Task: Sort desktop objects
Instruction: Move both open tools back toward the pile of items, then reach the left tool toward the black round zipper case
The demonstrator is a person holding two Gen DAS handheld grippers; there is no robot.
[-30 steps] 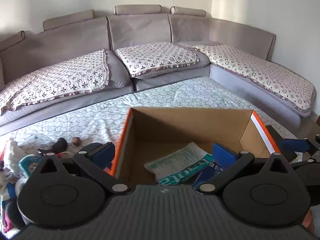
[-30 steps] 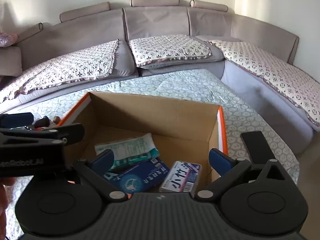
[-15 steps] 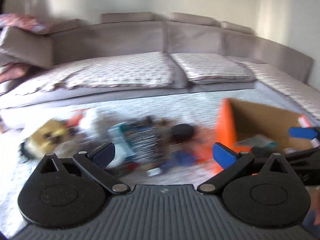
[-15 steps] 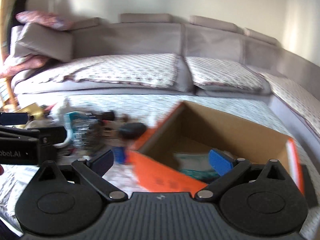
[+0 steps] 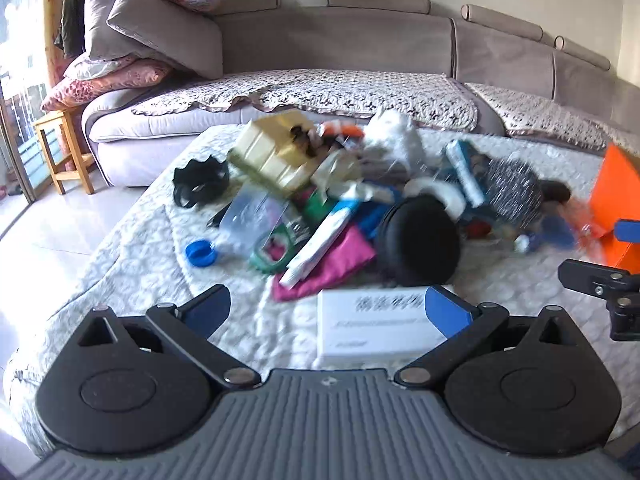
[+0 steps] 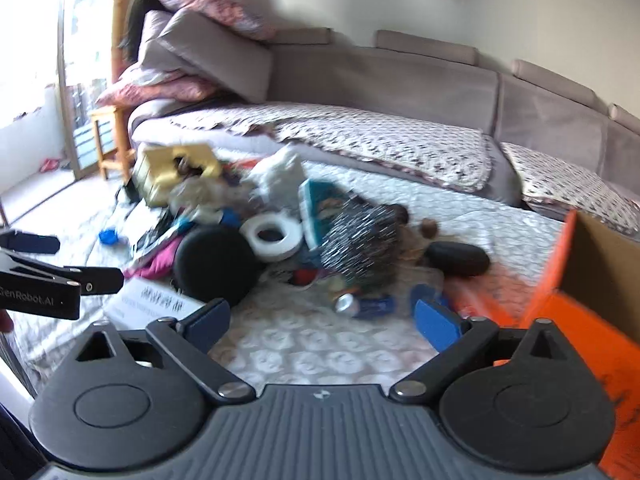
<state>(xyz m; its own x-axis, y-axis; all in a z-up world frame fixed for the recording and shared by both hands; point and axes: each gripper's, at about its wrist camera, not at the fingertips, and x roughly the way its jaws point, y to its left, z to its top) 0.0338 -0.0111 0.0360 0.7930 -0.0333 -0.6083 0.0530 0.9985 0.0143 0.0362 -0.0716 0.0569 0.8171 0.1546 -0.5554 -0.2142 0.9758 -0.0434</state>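
Note:
A heap of mixed objects lies on the quilted table. In the left wrist view my left gripper (image 5: 326, 312) is open and empty, just above a white box with dark print (image 5: 376, 330), next to a round black case (image 5: 418, 240), a pink cloth (image 5: 340, 260) and a blue cap (image 5: 201, 253). In the right wrist view my right gripper (image 6: 322, 318) is open and empty over bare quilt, near a small blue can (image 6: 366, 305), a white tape roll (image 6: 274, 236) and the black case (image 6: 218, 262). The orange-edged cardboard box (image 6: 576, 280) stands at the right.
A yellow box (image 5: 276, 150), a black ring-shaped item (image 5: 198, 180) and a striped pouch (image 5: 514, 188) lie in the heap. A grey sofa (image 5: 360, 40) curves behind the table. A wooden stool (image 5: 60, 148) stands at the left. Both views are motion-blurred.
Both grippers have swung left, away from the cardboard box, and now face the heap of objects. Both stay open and empty.

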